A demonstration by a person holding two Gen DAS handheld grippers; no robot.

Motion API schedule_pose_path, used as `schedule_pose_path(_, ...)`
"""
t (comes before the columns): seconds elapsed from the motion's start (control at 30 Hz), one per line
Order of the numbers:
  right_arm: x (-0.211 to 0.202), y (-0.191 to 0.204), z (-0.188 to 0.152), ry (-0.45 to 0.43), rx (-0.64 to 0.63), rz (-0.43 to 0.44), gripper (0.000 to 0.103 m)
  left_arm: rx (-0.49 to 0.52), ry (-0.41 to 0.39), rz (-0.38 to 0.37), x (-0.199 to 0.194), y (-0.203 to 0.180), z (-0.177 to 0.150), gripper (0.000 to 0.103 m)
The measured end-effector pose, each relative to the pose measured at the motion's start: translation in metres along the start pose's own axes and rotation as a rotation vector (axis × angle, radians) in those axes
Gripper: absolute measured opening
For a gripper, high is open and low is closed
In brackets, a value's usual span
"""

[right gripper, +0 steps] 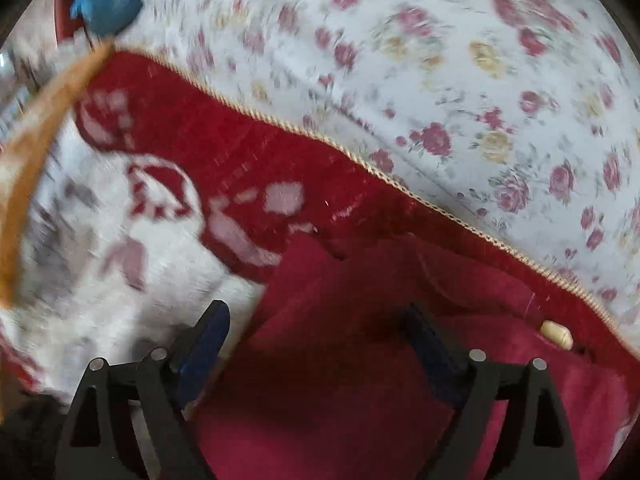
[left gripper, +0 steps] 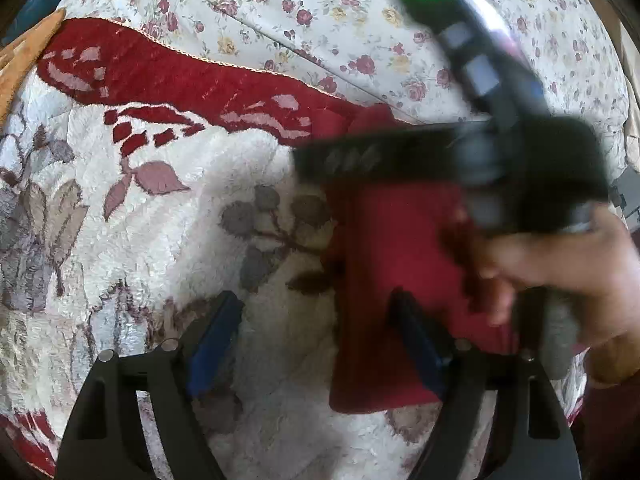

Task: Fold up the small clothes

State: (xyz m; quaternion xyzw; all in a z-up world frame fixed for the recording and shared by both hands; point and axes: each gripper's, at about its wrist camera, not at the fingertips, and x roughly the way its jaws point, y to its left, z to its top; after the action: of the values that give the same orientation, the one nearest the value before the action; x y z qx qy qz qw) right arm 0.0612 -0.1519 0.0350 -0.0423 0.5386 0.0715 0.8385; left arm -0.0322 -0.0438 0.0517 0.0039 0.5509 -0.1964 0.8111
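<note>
Fleece, white with red borders and leaf motifs, is covering most of both views: the blanket (left gripper: 160, 208) is lying over a rose-print sheet (left gripper: 320, 12) that is showing from ten to two o'clock. On the blanket, the dark red garment (left gripper: 392, 280) is sitting at about four o'clock in the left wrist view, already looking partly folded into a flat panel. It is looking soft, light and limp, likely to sag and slide on the fleece, so pinching a hem or corner edge is seeming wisest. The right gripper (right gripper: 320, 344) is standing wide apart over the garment (right gripper: 360, 360), clamping nothing. The left gripper (left gripper: 320, 328) is also gaping, one finger over the cloth's edge, holding nothing.
</note>
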Motion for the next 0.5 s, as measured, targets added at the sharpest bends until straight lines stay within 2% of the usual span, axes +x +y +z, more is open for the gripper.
schedule_pose_path(0.07,0.004,0.001,-0.001,-0.017,-0.020,-0.021,0.089,-0.006,-0.001,-0.001,0.001,-0.001,0.001,0.081)
schedule_pose_path(0.17,-0.007,-0.016,-0.005,-0.056,0.038,0.031,0.072,-0.014,-0.008,-0.009,0.004,-0.002,0.004,0.082)
schedule_pose_path(0.23,-0.018,-0.030,-0.009,-0.074,0.064,0.068,0.049,-0.022,-0.011,-0.019,0.006,-0.004,0.006,0.083)
schedule_pose_path(0.3,-0.028,-0.040,-0.012,-0.082,0.083,0.114,0.038,-0.029,-0.016,-0.025,0.008,-0.006,0.007,0.084)
schedule_pose_path(0.4,-0.039,-0.047,-0.017,-0.096,0.093,0.136,0.032,-0.030,-0.032,-0.037,0.012,-0.011,0.011,0.084)
schedule_pose_path(0.5,-0.043,-0.049,-0.020,-0.100,0.102,0.150,0.031,-0.040,-0.044,-0.078,0.012,-0.016,0.015,0.082)
